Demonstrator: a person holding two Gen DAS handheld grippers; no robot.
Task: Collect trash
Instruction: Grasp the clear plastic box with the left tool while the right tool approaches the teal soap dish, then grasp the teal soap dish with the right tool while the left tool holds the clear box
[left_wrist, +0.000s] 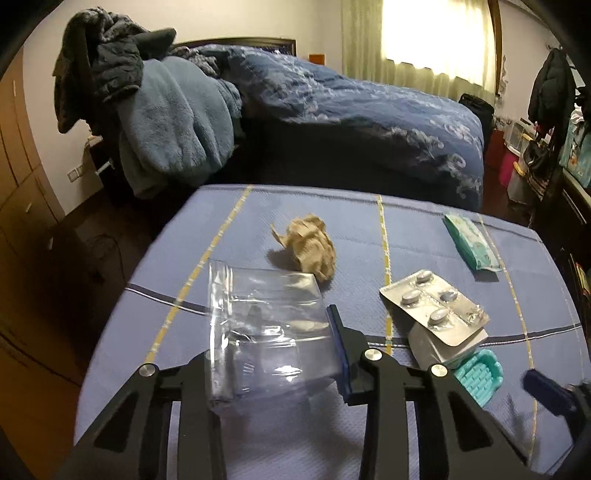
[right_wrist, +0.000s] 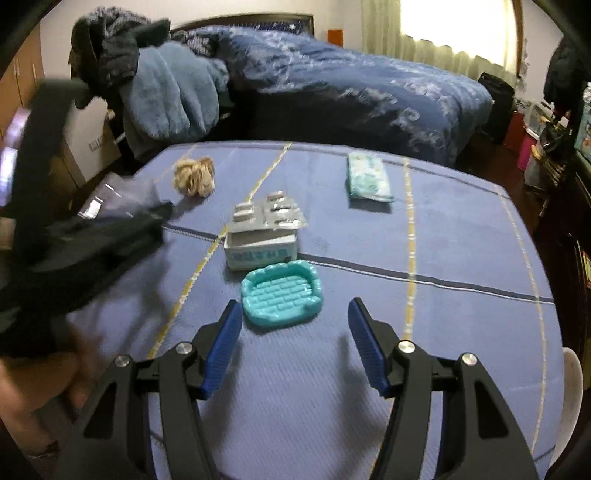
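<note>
My left gripper (left_wrist: 280, 354) is shut on a clear zip bag (left_wrist: 266, 328) and holds it above the blue tablecloth (left_wrist: 406, 229); it shows blurred at the left of the right wrist view (right_wrist: 110, 225). A crumpled brown paper ball (left_wrist: 308, 247) lies beyond the bag, also in the right wrist view (right_wrist: 194, 175). A silver pill blister (left_wrist: 434, 306) rests on a small white box (right_wrist: 258, 247). My right gripper (right_wrist: 293, 332) is open and empty, just short of a teal soap dish (right_wrist: 282, 291); one of its blue fingertips (left_wrist: 546, 391) shows in the left wrist view.
A green tissue pack (right_wrist: 369, 179) lies at the far right of the table, also in the left wrist view (left_wrist: 471, 243). A bed with a blue quilt (left_wrist: 351, 107) and piled clothes (left_wrist: 147, 103) stands behind the table. Cluttered shelves (left_wrist: 554, 147) stand at the right.
</note>
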